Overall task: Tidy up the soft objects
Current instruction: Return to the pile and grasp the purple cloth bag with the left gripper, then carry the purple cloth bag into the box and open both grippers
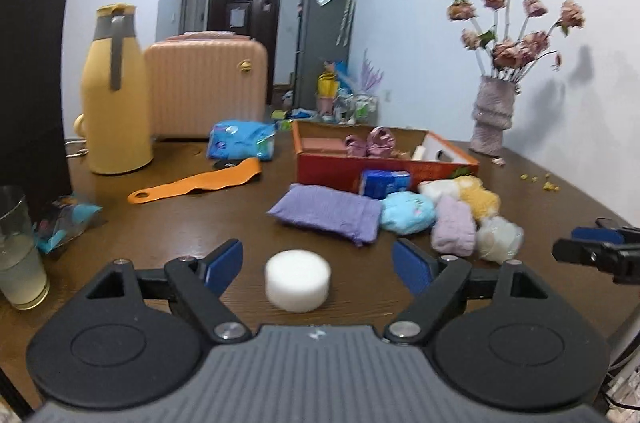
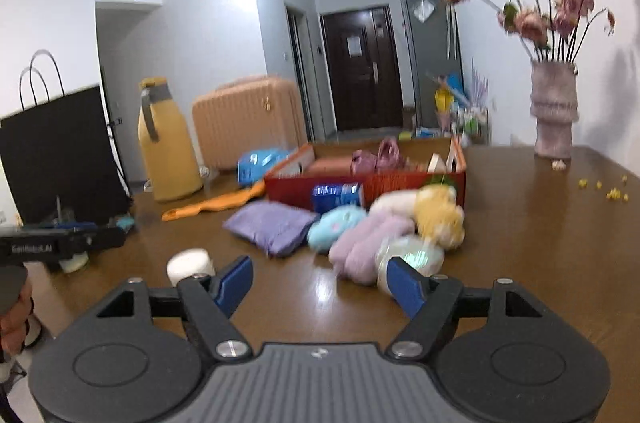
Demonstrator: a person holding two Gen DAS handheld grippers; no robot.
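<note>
A white round sponge (image 1: pixel 298 280) lies on the brown table between the wide-open fingers of my left gripper (image 1: pixel 318 265), untouched. Beyond it lie a folded purple cloth (image 1: pixel 326 213), a light blue plush (image 1: pixel 407 213), a lilac plush (image 1: pixel 454 229), a yellow plush (image 1: pixel 478 197) and a pale wrapped ball (image 1: pixel 500 237). A red box (image 1: pixel 384 153) behind them holds pink items. My right gripper (image 2: pixel 320 281) is open and empty, just short of the lilac plush (image 2: pixel 368 243) and the wrapped ball (image 2: pixel 416 255). The sponge (image 2: pixel 190 263) sits to its left.
A yellow jug (image 1: pixel 114 91), a pink suitcase (image 1: pixel 206 85), a black bag (image 1: pixel 32 95) and a glass (image 1: pixel 18 255) stand at the left. An orange strap (image 1: pixel 196 183) and a blue packet (image 1: pixel 240 141) lie mid-table. A flower vase (image 1: pixel 492 111) stands at the right.
</note>
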